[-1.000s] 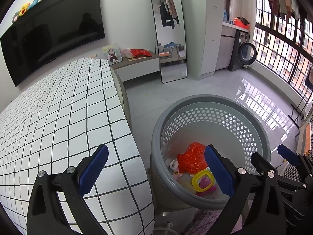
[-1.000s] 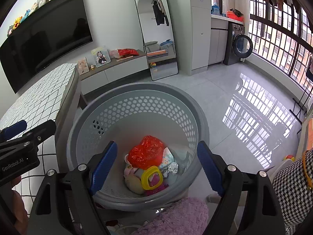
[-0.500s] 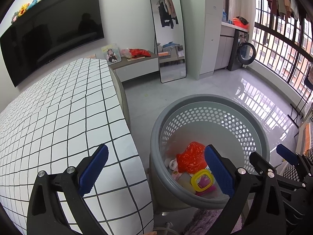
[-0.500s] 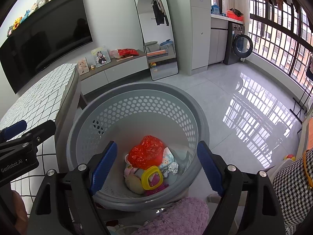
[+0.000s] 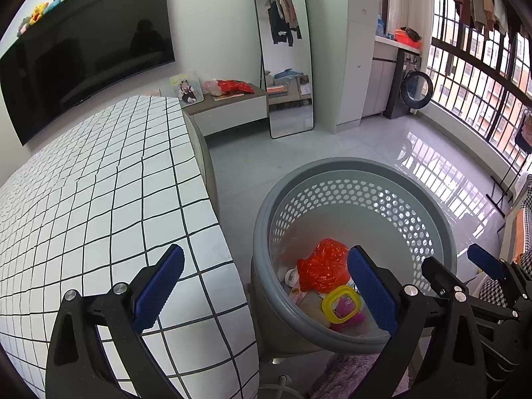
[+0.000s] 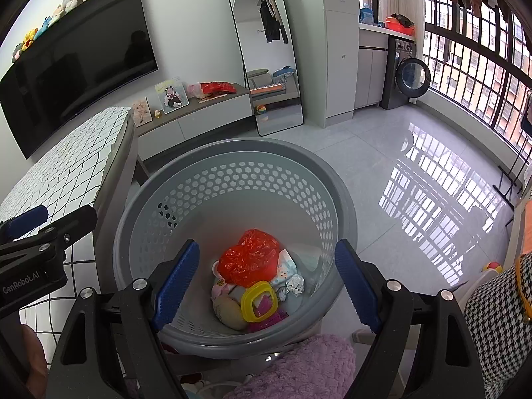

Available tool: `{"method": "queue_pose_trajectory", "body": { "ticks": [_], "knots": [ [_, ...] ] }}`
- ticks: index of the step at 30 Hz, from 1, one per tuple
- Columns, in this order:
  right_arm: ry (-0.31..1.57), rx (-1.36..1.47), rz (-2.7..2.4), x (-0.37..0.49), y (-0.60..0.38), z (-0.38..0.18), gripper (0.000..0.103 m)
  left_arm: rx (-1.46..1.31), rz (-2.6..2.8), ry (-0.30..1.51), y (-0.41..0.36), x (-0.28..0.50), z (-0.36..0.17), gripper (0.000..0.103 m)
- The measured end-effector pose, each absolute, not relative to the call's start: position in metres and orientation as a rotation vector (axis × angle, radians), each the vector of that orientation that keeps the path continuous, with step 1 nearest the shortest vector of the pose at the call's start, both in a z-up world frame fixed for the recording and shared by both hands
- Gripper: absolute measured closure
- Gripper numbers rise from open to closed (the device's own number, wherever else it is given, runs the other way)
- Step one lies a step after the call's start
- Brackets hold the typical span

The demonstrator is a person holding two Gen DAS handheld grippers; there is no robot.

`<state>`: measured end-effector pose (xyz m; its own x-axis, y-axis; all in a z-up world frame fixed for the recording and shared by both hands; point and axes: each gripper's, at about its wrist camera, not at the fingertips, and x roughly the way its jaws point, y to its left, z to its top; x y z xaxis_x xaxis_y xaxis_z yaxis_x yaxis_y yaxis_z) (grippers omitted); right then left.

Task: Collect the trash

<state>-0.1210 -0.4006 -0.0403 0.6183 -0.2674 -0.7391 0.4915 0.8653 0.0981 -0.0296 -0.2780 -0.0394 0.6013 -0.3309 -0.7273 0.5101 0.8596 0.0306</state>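
Observation:
A grey perforated basket (image 6: 232, 153) stands on the floor beside the table; it also shows in the left wrist view (image 5: 352, 166). Inside lie a crumpled red plastic bag (image 6: 249, 259), a yellow ring lid (image 6: 259, 301), a crumpled paper ball (image 6: 295, 284) and other wrappers. My right gripper (image 6: 266, 279) is open and empty, held above the basket's near side. My left gripper (image 5: 262, 286) is open and empty, spanning the table edge and the basket's left rim.
A table with a white black-grid cloth (image 5: 99, 199) stands left of the basket. A purple fluffy cloth (image 6: 299, 365) lies just below the basket. A low cabinet (image 6: 206, 116), a standing mirror (image 6: 266, 53) and a washing machine (image 6: 407, 76) line the far wall. Glossy floor (image 6: 415, 183) stretches to the right.
The left gripper view has drifted slightly; the basket sits a little further left in it. The right gripper has not visibly moved. Both stay open.

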Motion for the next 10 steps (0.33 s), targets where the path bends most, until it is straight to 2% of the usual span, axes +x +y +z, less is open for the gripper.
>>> {"method": "queue_pose_trajectory", "body": {
  "ticks": [10],
  "knots": [
    [0.793,0.306,-0.443,-0.1200,-0.3994,-0.0418,0.023,0.245,-0.491,0.791,-0.2775,-0.0301,-0.0398,0.006]
  ]
}}
